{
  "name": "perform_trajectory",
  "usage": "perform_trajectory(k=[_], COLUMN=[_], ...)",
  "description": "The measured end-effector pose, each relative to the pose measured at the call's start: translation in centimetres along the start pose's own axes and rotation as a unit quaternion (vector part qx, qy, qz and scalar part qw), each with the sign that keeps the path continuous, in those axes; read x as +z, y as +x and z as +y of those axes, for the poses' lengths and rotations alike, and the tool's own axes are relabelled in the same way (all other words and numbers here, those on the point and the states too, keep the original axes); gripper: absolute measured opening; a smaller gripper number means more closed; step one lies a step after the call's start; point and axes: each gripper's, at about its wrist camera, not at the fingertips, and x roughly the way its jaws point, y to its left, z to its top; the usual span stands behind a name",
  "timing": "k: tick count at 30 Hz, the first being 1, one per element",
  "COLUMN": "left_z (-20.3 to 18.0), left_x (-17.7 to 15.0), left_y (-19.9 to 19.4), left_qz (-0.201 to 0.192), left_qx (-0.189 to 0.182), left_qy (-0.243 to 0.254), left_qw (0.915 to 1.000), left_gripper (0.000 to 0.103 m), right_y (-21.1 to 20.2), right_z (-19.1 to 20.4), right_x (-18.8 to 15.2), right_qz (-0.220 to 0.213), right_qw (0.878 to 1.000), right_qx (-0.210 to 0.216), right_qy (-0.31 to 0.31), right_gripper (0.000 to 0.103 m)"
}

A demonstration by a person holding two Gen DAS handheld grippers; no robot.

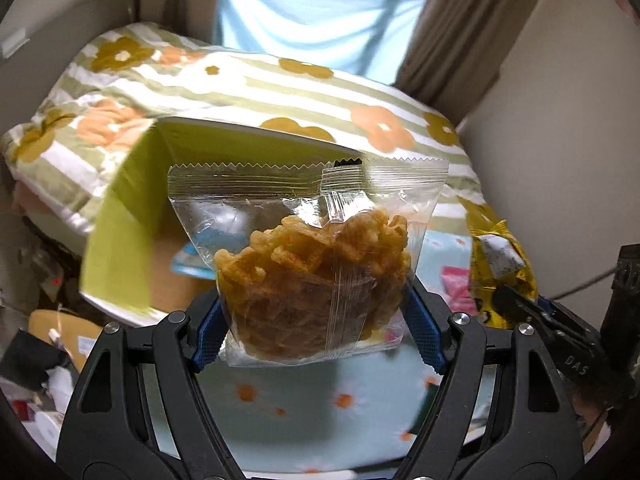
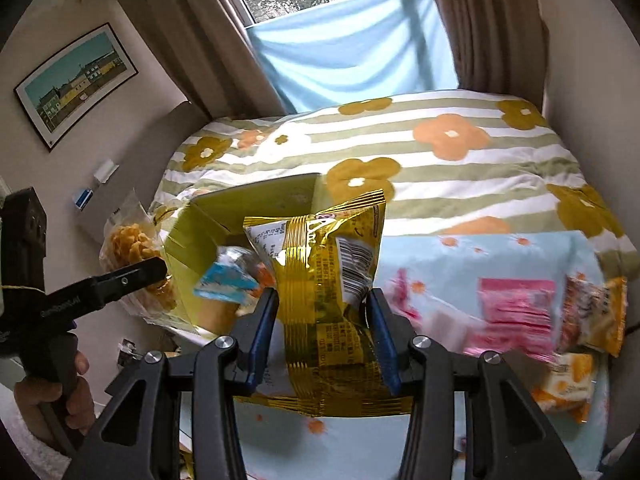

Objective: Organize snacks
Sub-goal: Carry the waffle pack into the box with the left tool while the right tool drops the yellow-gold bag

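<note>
My left gripper [image 1: 316, 320] is shut on a clear bag of golden lattice crisps [image 1: 312, 276] and holds it up in front of a green open box [image 1: 120, 232]. The bag also shows in the right wrist view [image 2: 132, 248], left of the box [image 2: 188, 240]. My right gripper [image 2: 324, 320] is shut on a gold foil snack packet [image 2: 328, 280], held above the bed near the box's right side; it also shows in the left wrist view [image 1: 500, 264]. A blue and white packet [image 2: 228, 280] lies inside the box.
A pink packet [image 2: 516, 312] and orange and yellow packets [image 2: 592, 312] lie on the light blue flowered sheet [image 2: 440, 264]. A striped flowered duvet [image 2: 400, 160] is bunched behind the box. Walls stand on both sides, with clutter on the floor [image 1: 36, 360] at left.
</note>
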Motion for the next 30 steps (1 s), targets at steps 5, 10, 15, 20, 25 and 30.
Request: perform_trajectory(k=[5,10,15,20,25,30], left_z=[6.6,11.6,13.4,14.0,13.7,14.1], left_x=[1.8,2.8,3.0,2.9,2.7,2.1], left_y=[1.5,3.8,7.0,9.3,9.1,8.1], left_qz=[0.009,0.028,0.063,0.081,0.059,0.057], left_qx=[0.023,0.04,0.045,0.036,0.057,0.054], left_qy=[-0.008,-0.002,0.022,0.036,0.059,0.052], left_qw=[0.9997,0.9988,0.9967,0.9954,0.9949,0.9956], left_gripper=[0.075,0.075,0.075,0.076,0.102,0.102], right_y=[4.0,7.8,10.0,11.4,12.7,13.7], right_z=[4.5,7.9,9.5,10.1,10.3,10.1], right_x=[1.2,1.2,1.1,0.9,0.9,0.5], right_qz=[0.008,0.028,0.043,0.059,0.076,0.078], right_qw=[1.0,1.0,0.999,0.998,0.996,0.996], right_qx=[0.004,0.0,-0.016,-0.034,-0.036,-0.027], right_qy=[-0.004,-0.008,0.005,0.006,0.001,-0.015], right_gripper=[0.042,0.042,0.042,0.042,0.042,0.042])
